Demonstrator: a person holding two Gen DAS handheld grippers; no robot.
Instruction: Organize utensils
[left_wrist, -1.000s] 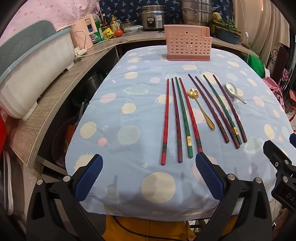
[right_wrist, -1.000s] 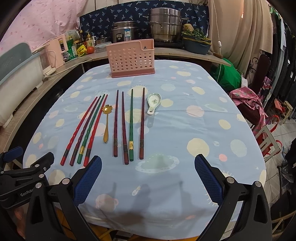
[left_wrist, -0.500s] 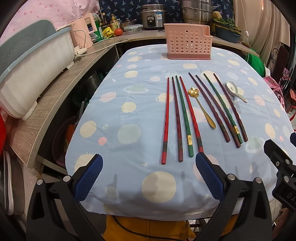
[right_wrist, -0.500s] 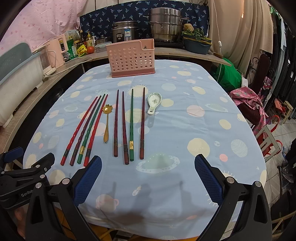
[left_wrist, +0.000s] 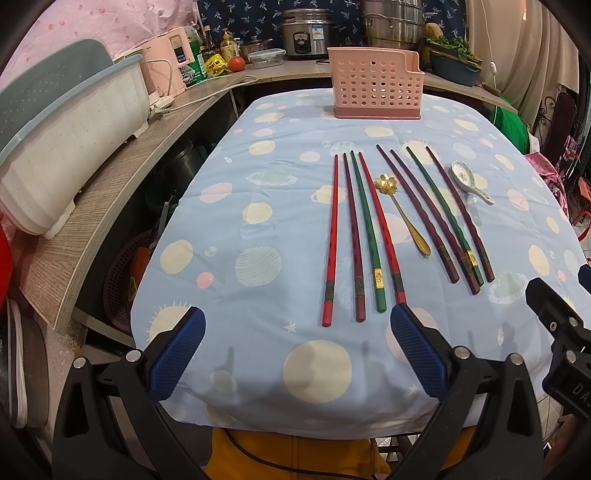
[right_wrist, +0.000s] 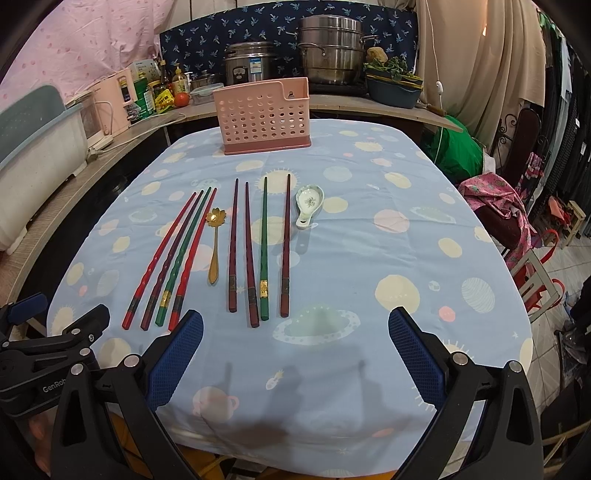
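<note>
Several red, maroon and green chopsticks (left_wrist: 369, 236) lie in two groups on the blue cloth; they also show in the right wrist view (right_wrist: 258, 251). A gold flower spoon (left_wrist: 402, 214) (right_wrist: 215, 245) lies between the groups. A white ceramic spoon (left_wrist: 467, 179) (right_wrist: 308, 203) lies to their right. A pink perforated utensil holder (left_wrist: 375, 88) (right_wrist: 264, 116) stands at the table's far side. My left gripper (left_wrist: 295, 354) is open and empty above the near edge, by the chopsticks' near ends. My right gripper (right_wrist: 295, 354) is open and empty, nearer than the right group.
The table (left_wrist: 258, 206) is covered by a blue patterned cloth. A wooden counter (left_wrist: 110, 184) with a white bin (left_wrist: 62, 147) runs along the left. Pots, a rice cooker (right_wrist: 251, 62) and bottles stand behind the holder. A chair with pink cloth (right_wrist: 498, 206) stands at the right.
Both grippers have drifted very slightly; the view is almost the same. Nothing on the table has moved.
</note>
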